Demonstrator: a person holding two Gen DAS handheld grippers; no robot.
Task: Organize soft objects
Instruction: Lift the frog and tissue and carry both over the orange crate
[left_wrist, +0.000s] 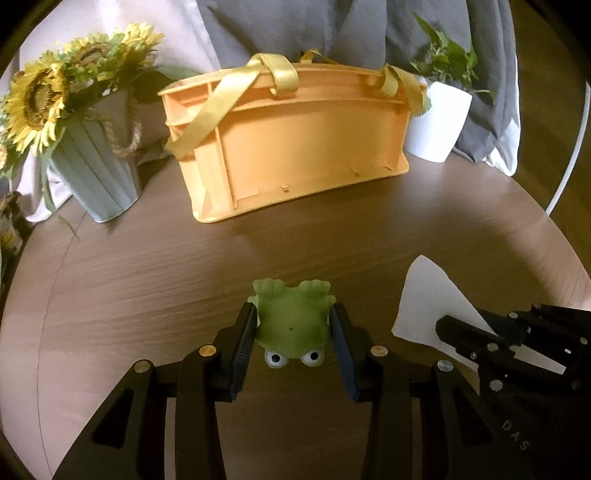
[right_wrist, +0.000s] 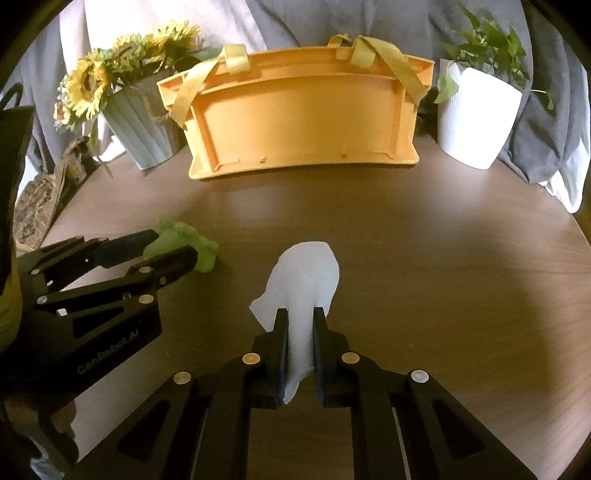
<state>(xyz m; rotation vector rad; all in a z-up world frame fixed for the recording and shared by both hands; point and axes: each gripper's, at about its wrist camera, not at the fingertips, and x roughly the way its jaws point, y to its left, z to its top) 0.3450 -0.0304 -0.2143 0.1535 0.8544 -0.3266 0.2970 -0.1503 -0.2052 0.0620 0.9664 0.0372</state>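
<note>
Table (right_wrist: 424, 240): round, wood-look, carries everything. Orange basket (left_wrist: 295, 147) with yellow fabric straps stands at the far edge, long side facing both cameras, flanked by a sunflower pot (left_wrist: 96, 177) and a white plant pot (left_wrist: 439, 122).

Key relation: the basket lies straight ahead of both grippers, across bare table, its long axis running left-right. Its opening faces up and isn't visible from here, so my read is both loads need to lift over the near wall. Neither hand looks clearly nearer.

White cloth (right_wrist: 306, 280): lies mostly flat on the table, long axis pointing toward the basket, near end pinched up in the right hand-held gripper (right_wrist: 300, 325). Jaws clenched tight on the fold.

Green frog toy (left_wrist: 291, 321): belly up, googly eyes toward the camera, feet toward the basket. Left hand-held gripper (left_wrist: 293, 325) grasps it at the sides, pads pressing its flanks, jaws only partly closed around the body. Can't tell whether it is off the table.
</note>
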